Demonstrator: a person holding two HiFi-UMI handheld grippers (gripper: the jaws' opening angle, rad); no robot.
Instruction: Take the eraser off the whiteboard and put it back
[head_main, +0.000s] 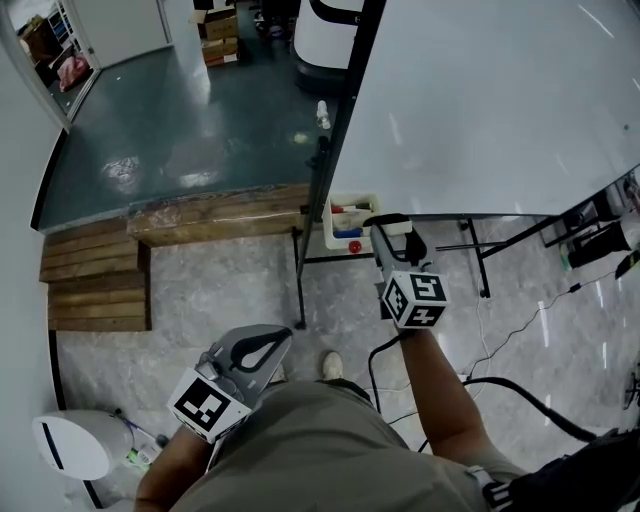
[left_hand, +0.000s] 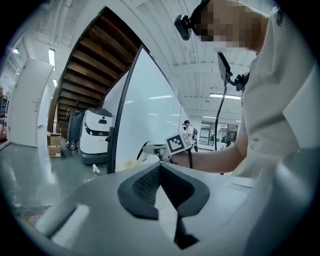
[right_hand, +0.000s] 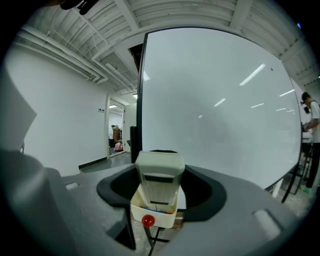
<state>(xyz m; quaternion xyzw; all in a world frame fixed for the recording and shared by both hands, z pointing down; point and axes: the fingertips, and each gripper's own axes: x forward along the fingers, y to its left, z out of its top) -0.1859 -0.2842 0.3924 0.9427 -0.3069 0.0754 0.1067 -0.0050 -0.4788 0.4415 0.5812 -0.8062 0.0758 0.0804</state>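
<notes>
Jaws of the right hand-held gripper (head_main: 392, 230) are standing wide and pressing on the eraser (right_hand: 159, 175), a pale block that is sitting upright between the dark pads. The eraser is being held in the air at the lower left corner of the whiteboard (head_main: 480, 100), just beside a small white tray (head_main: 333, 238) that is hanging at the board's bottom edge. From the right gripper view the tray is showing directly under the eraser, with a red round piece (right_hand: 148, 220) on its near wall. Whether the eraser is touching the board's surface cannot be told. Markers (head_main: 347, 209) are lying inside the tray.

The left hand-held gripper (head_main: 284, 338) is hanging low and near the person's body, well apart from the board, and its jaws are meeting at the tips with nothing between them.

The whiteboard is standing on a dark metal frame (head_main: 300, 270) and is filling the right half of the head view. To the left of the frame, wooden steps (head_main: 100, 285) are leading up to a dark, glossy floor (head_main: 170, 120) farther away. A white wheeled robot (left_hand: 97, 132) is parked at the far left side of the board. Black cables (head_main: 520, 385) are trailing across the pale floor on the right.
</notes>
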